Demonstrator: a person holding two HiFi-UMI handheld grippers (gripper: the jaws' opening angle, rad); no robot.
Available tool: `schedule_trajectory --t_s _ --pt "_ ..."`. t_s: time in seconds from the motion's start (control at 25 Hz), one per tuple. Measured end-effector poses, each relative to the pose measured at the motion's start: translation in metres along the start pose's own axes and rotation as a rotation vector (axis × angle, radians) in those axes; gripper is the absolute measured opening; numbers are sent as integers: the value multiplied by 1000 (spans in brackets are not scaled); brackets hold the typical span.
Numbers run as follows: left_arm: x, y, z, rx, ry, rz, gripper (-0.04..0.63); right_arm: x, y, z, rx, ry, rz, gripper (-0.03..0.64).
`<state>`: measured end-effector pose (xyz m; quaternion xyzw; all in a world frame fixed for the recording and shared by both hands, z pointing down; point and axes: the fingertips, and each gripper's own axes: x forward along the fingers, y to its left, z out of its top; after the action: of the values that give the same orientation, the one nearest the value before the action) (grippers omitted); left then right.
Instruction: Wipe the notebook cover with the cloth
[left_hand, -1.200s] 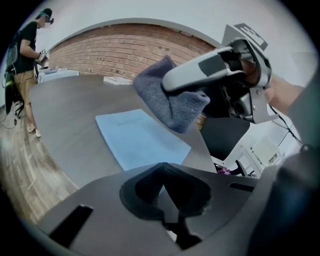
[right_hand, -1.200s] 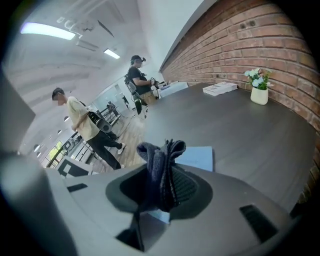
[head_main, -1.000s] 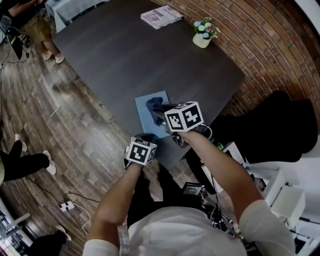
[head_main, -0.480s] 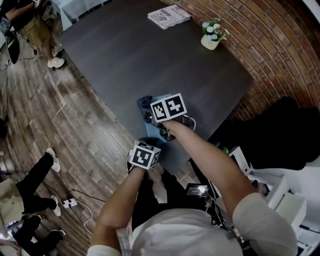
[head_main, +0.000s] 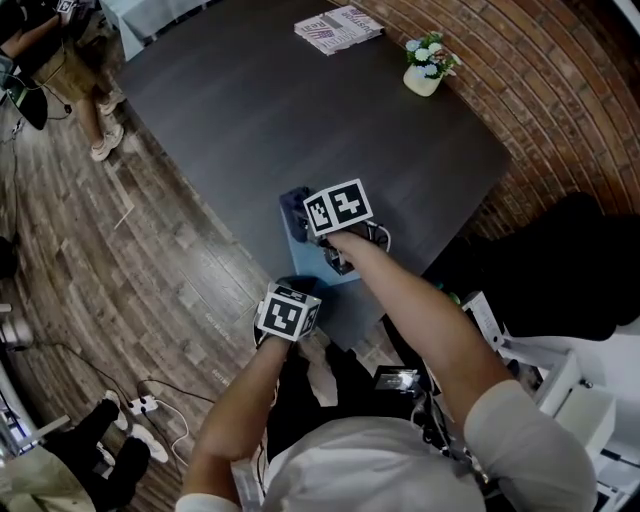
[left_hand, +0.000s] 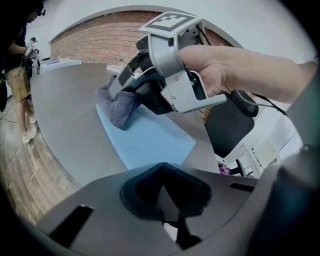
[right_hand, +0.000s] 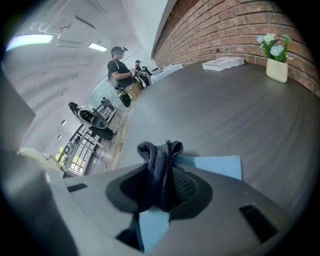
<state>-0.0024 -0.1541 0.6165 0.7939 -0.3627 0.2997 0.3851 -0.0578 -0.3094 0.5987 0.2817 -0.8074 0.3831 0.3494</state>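
A light blue notebook (head_main: 322, 268) lies near the front edge of the dark table (head_main: 300, 110). My right gripper (head_main: 340, 250) is shut on a dark grey-blue cloth (head_main: 293, 206) and presses it on the notebook's far end. In the right gripper view the cloth (right_hand: 162, 165) is bunched between the jaws (right_hand: 161, 192), with the notebook (right_hand: 220, 166) beneath. The left gripper view shows the cloth (left_hand: 120, 107) on the notebook (left_hand: 150, 142) under the right gripper (left_hand: 165, 75). My left gripper (head_main: 288, 310) hovers at the table's front edge, its jaws (left_hand: 167, 200) shut with nothing seen between them.
A white vase of flowers (head_main: 422, 68) and a stack of printed papers (head_main: 338, 28) sit at the table's far side by the brick wall. A black chair (head_main: 560, 260) stands to the right. People (head_main: 60, 50) stand on the wooden floor at left, near a power strip (head_main: 140, 405).
My right gripper has dragged the cloth across the cover toward its far left end. The left gripper has stayed near the table edge. People on the floor have shifted.
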Motion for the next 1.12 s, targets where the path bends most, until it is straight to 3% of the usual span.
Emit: schedule_trajectory --t_s 0.68,1.12 --pt "0 0 0 0 1 12 5 -32 -54 -5 11 -6 -100 113" --pt "2 0 0 18 14 15 5 -58 -90 -8 -1 8 -217 112"
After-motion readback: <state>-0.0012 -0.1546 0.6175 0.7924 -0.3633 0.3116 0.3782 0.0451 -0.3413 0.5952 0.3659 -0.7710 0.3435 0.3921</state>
